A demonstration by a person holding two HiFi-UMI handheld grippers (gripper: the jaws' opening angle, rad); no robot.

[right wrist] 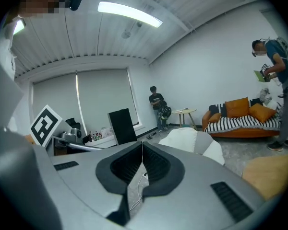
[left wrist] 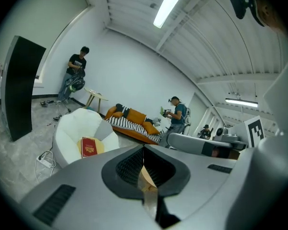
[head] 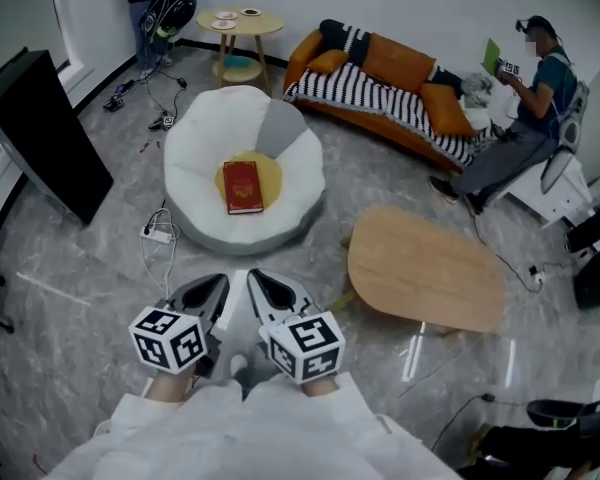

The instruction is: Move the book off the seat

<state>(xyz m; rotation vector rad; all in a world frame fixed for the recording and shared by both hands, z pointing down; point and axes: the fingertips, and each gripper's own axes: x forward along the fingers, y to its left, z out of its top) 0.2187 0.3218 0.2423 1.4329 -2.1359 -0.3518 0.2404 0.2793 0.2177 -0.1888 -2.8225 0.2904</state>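
A red book (head: 243,186) lies flat on a yellow cushion in the round white seat (head: 195,138); the left gripper view also catches the book (left wrist: 89,146) on the seat (left wrist: 69,128). Both grippers are held close to my body, well short of the seat. My left gripper (head: 223,282) is shut with nothing in it. Beside it my right gripper (head: 252,276) is also shut and empty. In the left gripper view the jaws (left wrist: 143,150) meet at their tips; the right gripper's jaws (right wrist: 142,145) meet the same way, with the white seat (right wrist: 187,140) beyond.
An oval wooden table (head: 425,268) stands right of the seat. An orange sofa (head: 390,83) with a striped cover is behind, a person (head: 515,118) sitting at its right end. A black panel (head: 45,133) leans at left, a power strip (head: 157,234) and cables on the floor.
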